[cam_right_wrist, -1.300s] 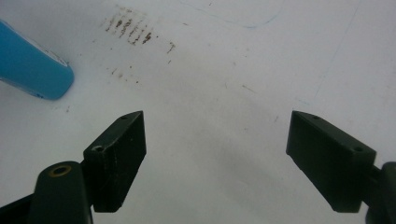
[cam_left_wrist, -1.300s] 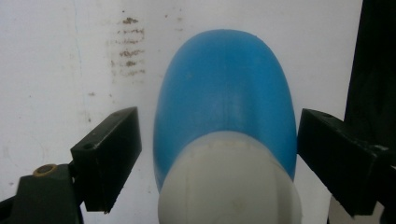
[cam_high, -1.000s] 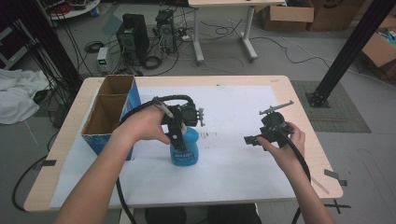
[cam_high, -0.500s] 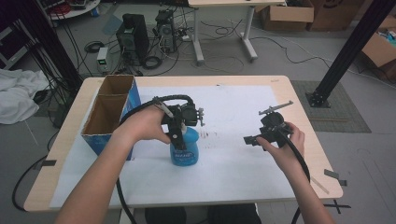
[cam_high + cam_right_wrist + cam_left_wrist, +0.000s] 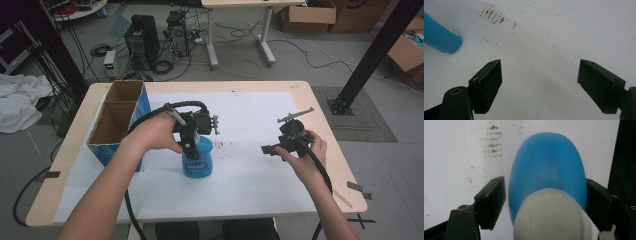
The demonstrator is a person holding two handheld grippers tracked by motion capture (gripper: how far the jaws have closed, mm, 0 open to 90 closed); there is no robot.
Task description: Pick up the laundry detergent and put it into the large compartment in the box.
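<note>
While the left gripper (image 5: 544, 202) has just been closing around the upright blue plastic bottle (image 5: 198, 159), beside the open cardboard box (image 5: 116, 125), a gap remains at one pad; the right gripper (image 5: 539, 82) stands spread wide, empty.

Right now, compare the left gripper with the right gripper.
The left gripper straddles the blue bottle, its fingers having just been closing; the right gripper has nothing between its fingers. Left's gap is narrower, right's wide. Both have black fingers, over the white sheet.
</note>
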